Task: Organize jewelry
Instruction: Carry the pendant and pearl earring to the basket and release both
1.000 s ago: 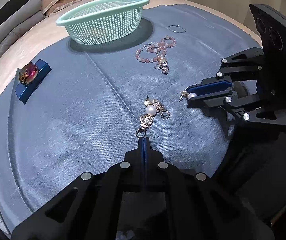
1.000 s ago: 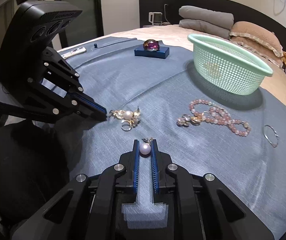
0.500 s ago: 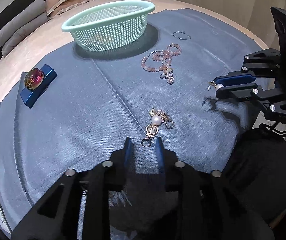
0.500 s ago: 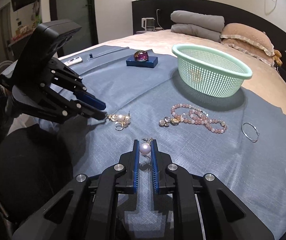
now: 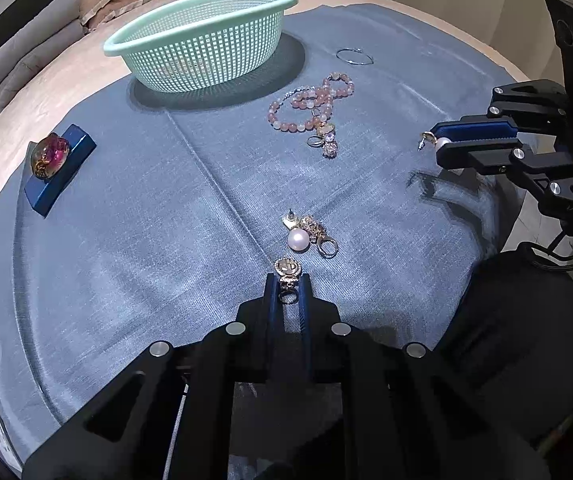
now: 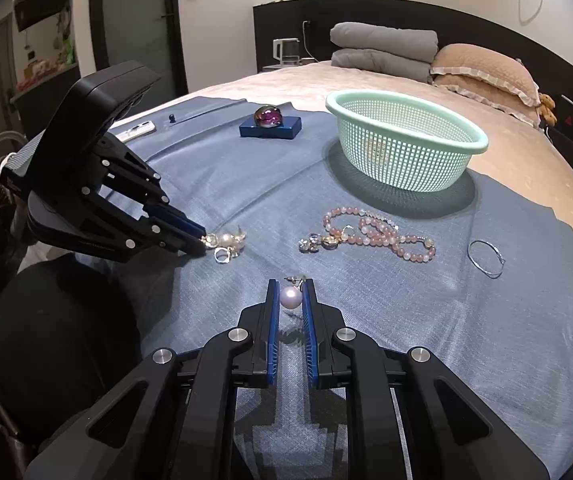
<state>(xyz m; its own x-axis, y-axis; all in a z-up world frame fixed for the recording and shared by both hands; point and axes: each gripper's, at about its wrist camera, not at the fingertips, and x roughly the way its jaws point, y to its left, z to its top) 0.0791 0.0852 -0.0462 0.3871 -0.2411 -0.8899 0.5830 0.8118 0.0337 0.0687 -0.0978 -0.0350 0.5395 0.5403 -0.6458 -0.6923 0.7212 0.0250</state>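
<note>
My left gripper (image 5: 287, 286) is closing on the gold earring (image 5: 287, 276), on the blue cloth (image 5: 126, 240) beside the loose pearl cluster (image 5: 306, 234). My right gripper (image 6: 289, 300) grips a pearl earring (image 6: 290, 298). Lift straight, avoid snagging; basket (image 5: 202, 20) ahead.

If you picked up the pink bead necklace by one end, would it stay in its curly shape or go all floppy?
Probably floppy: the pink bead necklace lies in loose crossed loops on the blue cloth, so it looks strung, not stiff. The charms at one end would likely dangle and swing. The round beads might slip from a pinch.
</note>
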